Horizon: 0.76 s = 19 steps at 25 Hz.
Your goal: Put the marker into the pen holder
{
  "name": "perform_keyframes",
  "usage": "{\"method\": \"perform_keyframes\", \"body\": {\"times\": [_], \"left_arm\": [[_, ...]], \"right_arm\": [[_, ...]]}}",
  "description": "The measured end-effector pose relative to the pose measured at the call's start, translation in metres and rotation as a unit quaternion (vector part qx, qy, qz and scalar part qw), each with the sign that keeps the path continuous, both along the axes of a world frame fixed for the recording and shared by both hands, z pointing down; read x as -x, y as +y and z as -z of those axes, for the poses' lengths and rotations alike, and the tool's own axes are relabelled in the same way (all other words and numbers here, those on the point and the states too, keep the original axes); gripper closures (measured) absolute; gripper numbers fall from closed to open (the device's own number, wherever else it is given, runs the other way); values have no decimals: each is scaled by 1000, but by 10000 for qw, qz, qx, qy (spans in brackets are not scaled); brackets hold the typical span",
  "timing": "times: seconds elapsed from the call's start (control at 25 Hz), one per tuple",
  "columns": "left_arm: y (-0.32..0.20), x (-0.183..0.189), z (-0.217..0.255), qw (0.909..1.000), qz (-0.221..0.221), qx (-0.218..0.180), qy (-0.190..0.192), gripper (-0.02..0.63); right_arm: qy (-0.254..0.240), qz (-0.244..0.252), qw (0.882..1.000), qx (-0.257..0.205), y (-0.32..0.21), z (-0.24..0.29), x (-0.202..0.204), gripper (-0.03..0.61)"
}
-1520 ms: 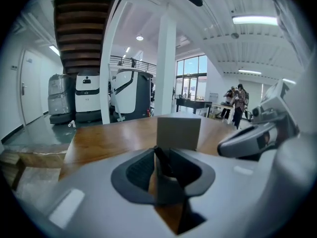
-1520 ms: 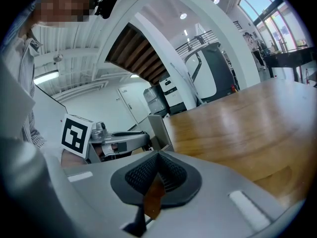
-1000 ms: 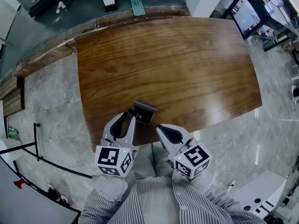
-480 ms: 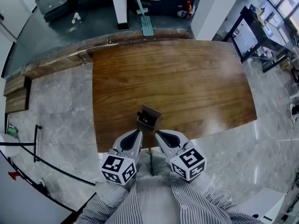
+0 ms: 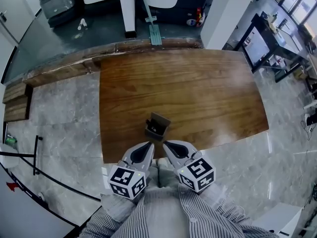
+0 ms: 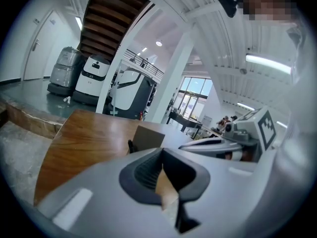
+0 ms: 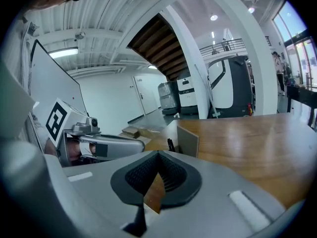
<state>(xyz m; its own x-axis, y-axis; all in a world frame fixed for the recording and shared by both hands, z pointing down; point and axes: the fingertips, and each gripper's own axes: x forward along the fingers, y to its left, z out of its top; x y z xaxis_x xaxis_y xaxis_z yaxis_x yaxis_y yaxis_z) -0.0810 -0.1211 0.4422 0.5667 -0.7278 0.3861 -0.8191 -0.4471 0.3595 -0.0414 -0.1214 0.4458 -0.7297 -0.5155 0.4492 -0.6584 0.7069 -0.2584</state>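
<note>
The marker point(image 5: 154, 129) is in the pen holder point(image 5: 158, 121), near the 6 o'clock edge of the wooden table point(image 5: 198, 93). From the head view I see only a dark shape inside the open top of the holder. The left gripper view shows more: a slim black tip point(image 6: 131, 146) rises at the 9 o'clock side of the brown holder point(image 6: 148, 138). In the right gripper view the same tip point(image 7: 171, 145) stands at the 9 o'clock side of the holder point(image 7: 188, 142).

The left gripper point(image 5: 149, 144) is at 7 o'clock from the holder and the right gripper point(image 5: 165, 144) at 5 o'clock, both apart from it. Each one has its jaws closed together, tips touching, and nothing is held between them.

Each gripper view also shows the other gripper from the side. The cube point(image 7: 58, 119) on the left gripper carries a black square pattern, not letters. The print on the white machine point(image 6: 94, 81) behind the table is too small to read.
</note>
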Motion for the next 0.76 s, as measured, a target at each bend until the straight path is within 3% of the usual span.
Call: {"method": "perform_keyframes", "body": {"times": [0.76], "left_arm": [[-5, -5, -1, 9998, -172, 74, 117, 607]], "right_arm": [[-15, 30, 10000, -59, -2, 2, -5, 578]]}}
